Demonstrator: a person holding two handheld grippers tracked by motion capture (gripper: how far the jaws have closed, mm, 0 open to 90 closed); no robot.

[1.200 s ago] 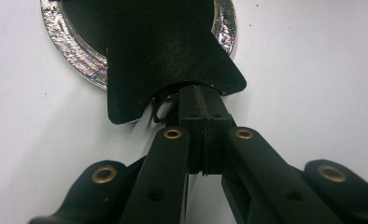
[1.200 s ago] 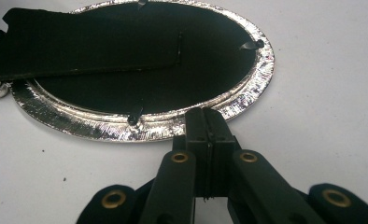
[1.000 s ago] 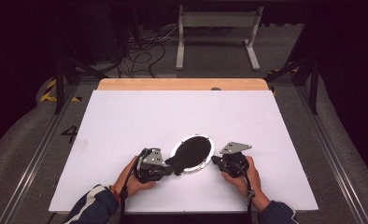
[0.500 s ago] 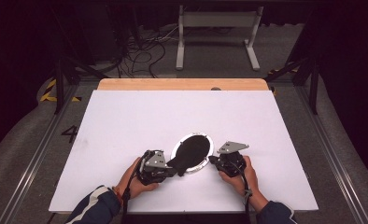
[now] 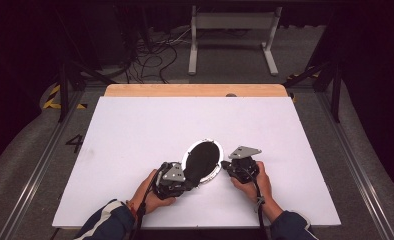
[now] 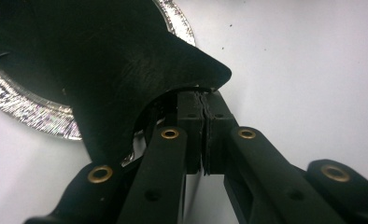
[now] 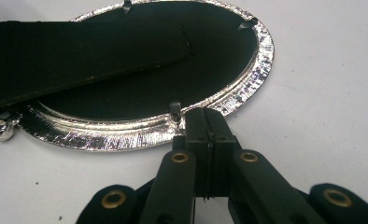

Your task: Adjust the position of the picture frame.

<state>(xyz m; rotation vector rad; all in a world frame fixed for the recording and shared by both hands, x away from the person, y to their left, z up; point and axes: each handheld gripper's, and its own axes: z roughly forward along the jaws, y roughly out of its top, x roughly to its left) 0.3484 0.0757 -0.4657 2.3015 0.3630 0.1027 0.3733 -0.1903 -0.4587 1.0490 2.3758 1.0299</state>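
Note:
An oval silver picture frame [image 5: 214, 173] lies face down on the white table [image 5: 135, 135], its black backing [image 7: 196, 79] showing. A black stand flap [image 6: 126, 70] rises off the backing and curves toward my left gripper [image 6: 203, 100], which is shut on the flap's corner. In the right gripper view the same flap [image 7: 79, 51] spans the backing, raised from the left. My right gripper [image 7: 206, 116] is shut with nothing seen between its pads; its tips rest against the frame's silver rim [image 7: 126, 133], beside a small metal tab [image 7: 174, 110]. In the high view the left gripper [image 5: 187, 182] and right gripper [image 5: 226, 165] flank the frame.
A wooden strip [image 5: 195, 90] runs along the table's far edge. Beyond it the floor holds cables [image 5: 155, 55] and a white metal stand [image 5: 232, 35]. Metal rails [image 5: 357, 170] run along both sides of the table.

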